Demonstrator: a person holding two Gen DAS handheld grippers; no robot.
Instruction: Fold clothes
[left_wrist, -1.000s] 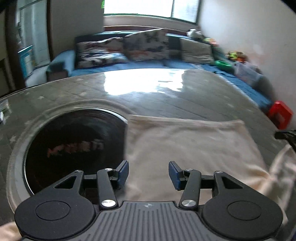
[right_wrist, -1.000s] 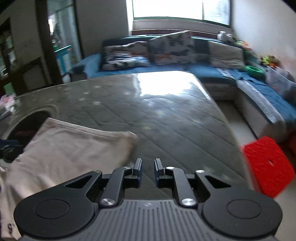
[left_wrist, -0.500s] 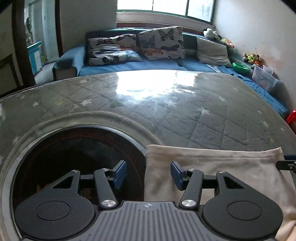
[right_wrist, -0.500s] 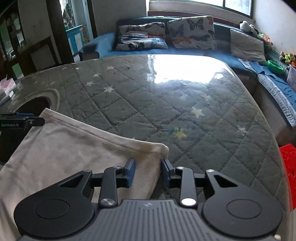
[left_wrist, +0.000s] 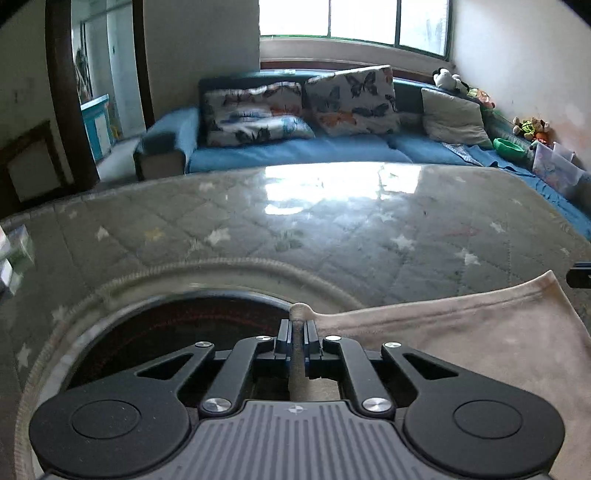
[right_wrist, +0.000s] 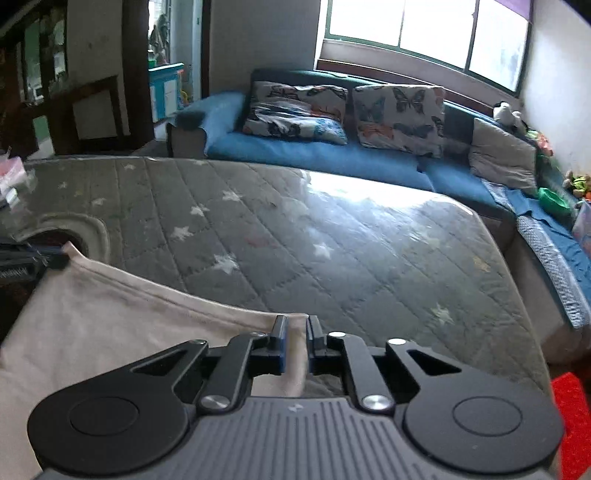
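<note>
I have the left tool (left_wrist: 297, 341) pinched on one far corner of the cream garment (left_wrist: 461, 347), the right tool (right_wrist: 295, 341) clamped on the other, cloth over the quilted bench (right_wrist: 332, 240). Next fold needs both corners moved evenly.

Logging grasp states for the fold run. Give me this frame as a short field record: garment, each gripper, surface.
garment: beige cloth, spread flat on the table, one edge held at both corners
left gripper: fingers closed, pinching a bunched corner of the cloth
right gripper: fingers closed on the other corner
surface: grey quilted table cover with stars
nearby: dark round inset beside the left corner
</note>
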